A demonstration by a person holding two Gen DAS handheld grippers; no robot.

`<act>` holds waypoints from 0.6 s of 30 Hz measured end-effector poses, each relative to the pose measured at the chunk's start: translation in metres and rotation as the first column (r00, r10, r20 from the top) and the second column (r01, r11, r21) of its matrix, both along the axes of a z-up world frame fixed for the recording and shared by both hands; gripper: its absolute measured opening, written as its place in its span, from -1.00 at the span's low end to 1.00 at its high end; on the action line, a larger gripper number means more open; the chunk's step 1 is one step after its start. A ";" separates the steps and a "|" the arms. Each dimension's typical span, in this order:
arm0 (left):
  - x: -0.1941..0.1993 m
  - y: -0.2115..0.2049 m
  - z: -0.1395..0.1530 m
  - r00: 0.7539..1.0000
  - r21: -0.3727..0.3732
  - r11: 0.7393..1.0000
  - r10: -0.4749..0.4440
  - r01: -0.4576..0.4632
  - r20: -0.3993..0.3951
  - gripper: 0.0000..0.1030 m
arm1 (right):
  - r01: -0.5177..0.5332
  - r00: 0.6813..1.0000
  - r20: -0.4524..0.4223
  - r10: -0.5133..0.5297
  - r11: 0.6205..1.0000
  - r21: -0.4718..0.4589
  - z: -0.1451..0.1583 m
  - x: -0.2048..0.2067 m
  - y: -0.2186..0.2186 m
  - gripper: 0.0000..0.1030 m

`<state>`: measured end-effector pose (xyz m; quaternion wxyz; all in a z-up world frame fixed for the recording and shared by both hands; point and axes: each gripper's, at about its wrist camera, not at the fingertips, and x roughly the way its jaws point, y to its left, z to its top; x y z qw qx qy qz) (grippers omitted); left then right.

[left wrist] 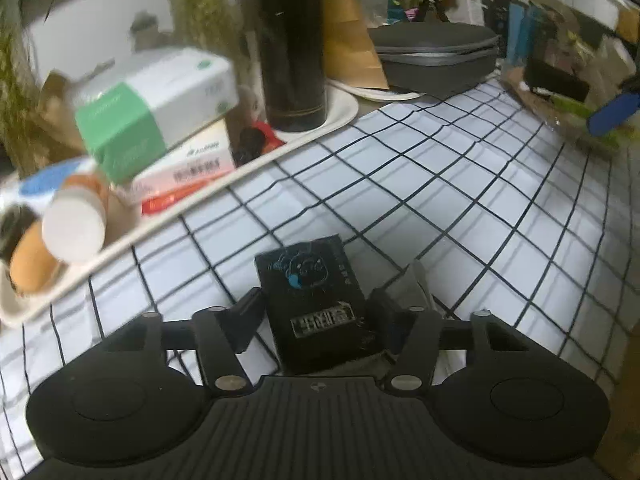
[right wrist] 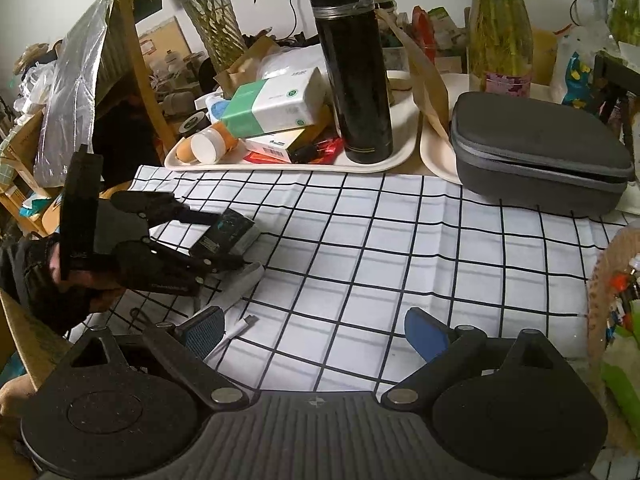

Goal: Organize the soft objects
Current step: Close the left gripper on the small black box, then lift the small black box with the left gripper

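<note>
Checked white cloth (right wrist: 360, 248) with black lines covers the worktop. At far left in the right wrist view, a gloved hand (right wrist: 60, 280) holds the left tongs (right wrist: 236, 240), which lie low over the cloth. Between their pads sits a small black pack (left wrist: 316, 300) with a blue cartoon print and a pale label. In the left wrist view the right pad presses its side, while the left pad stands just beside it with a sliver of cloth showing between, so I cannot tell whether the grip is firm. The pack's far end points toward the tray (right wrist: 404, 148) and it rests on or just above the cloth, over a grey fold of fabric (left wrist: 416, 280). Behind it, the white tray carries an orange bottle (right wrist: 208, 146) with a white cap, a green-and-white tissue pack (right wrist: 276, 104) tilted on flat boxes, and a tall black flask (right wrist: 352, 68) standing upright. Right of the tray, a grey zip case (right wrist: 540, 152) lies on a second white tray. Nearest the camera, the right tongs (right wrist: 316, 332), with blue pads, hang wide apart over bare cloth, holding nothing; a white cable end (right wrist: 240, 328) lies just by the left pad.
</note>
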<state>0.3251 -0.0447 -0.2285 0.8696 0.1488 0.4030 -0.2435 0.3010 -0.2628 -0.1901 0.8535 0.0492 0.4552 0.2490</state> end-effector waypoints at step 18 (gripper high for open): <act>-0.053 0.081 0.046 0.964 -0.178 0.950 0.265 -0.257 0.022 -0.04 | -0.087 0.994 0.071 0.086 0.996 0.009 -0.015 0.019 0.009 0.87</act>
